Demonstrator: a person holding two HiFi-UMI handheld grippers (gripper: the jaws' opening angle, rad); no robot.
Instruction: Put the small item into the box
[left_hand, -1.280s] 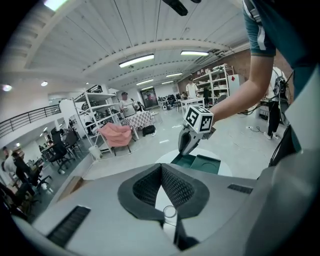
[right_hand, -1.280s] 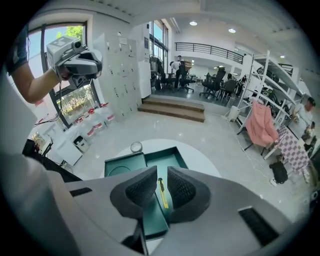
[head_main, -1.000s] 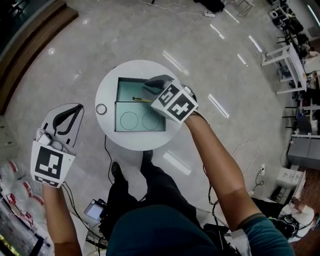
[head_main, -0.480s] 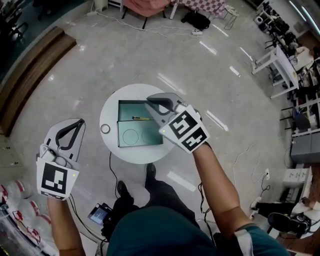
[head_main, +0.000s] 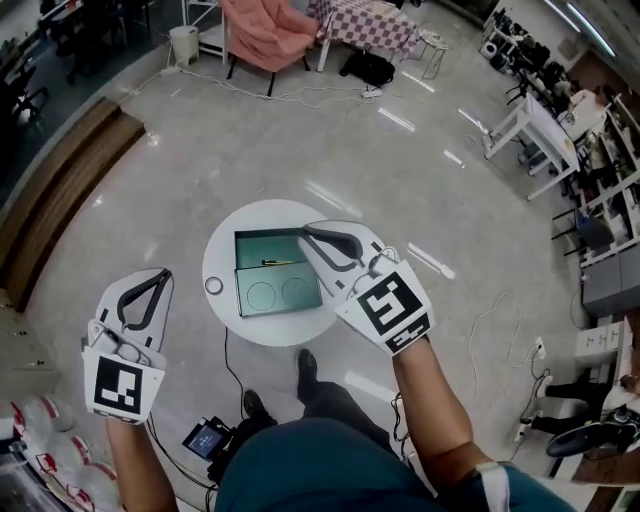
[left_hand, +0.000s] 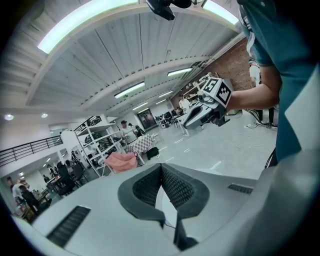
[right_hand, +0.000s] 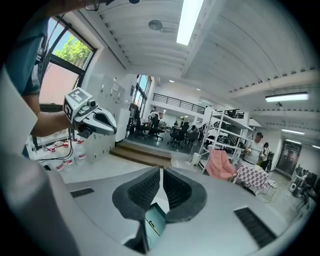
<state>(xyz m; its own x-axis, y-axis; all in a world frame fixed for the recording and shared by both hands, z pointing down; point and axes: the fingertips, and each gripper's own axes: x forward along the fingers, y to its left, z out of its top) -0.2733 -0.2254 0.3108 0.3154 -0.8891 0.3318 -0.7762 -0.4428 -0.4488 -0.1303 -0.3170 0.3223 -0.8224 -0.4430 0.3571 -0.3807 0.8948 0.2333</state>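
An open green box (head_main: 250, 244) rests on a small round white table (head_main: 222, 256). A thin yellow item (head_main: 276, 262) lies inside the box's far half. My right gripper (head_main: 307, 233) hovers shut over the box's far right corner with nothing between its jaws. In the right gripper view (right_hand: 161, 170) the box (right_hand: 156, 216) and the yellow item (right_hand: 153, 227) show through the gap below its closed tips. My left gripper (head_main: 160, 274) hangs shut and empty left of the table, off its edge; its own view (left_hand: 161, 165) looks out across the hall.
A small ring (head_main: 214, 286) lies on the table left of the box. A cable and a small device (head_main: 205, 437) are on the floor by my feet. White desks (head_main: 540, 130) stand at the right, a pink-draped chair (head_main: 265, 30) at the back, a wooden step (head_main: 60, 190) at the left.
My right gripper has drawn back from over the yellow item toward the box's right side. The view has tilted up, so the table looks smaller. The left gripper stays shut beside the table.
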